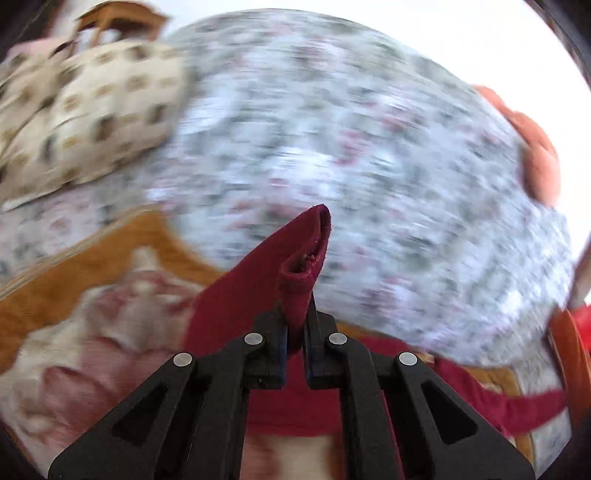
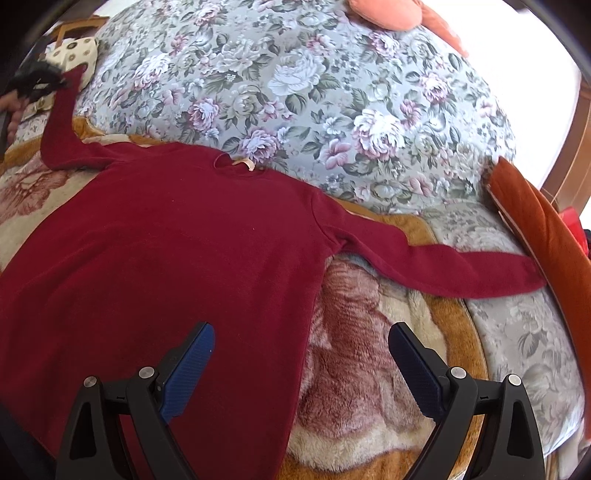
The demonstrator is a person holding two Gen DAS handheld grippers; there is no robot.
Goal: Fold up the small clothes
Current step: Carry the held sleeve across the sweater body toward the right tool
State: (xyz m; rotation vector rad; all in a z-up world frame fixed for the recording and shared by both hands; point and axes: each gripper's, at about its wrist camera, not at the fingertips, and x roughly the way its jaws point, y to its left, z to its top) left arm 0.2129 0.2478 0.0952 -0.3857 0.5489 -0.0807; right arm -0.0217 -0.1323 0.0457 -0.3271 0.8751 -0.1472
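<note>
On floral bedspread point(image 2: 332, 92) and plush blanket point(image 2: 351, 369), flat red sweater point(image 2: 166, 240).

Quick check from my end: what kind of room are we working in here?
Most likely a bedroom: the red sweater lies on a bed, over a plush blanket, beside a floral quilt, with a patterned pillow and a wooden chair behind.
</note>
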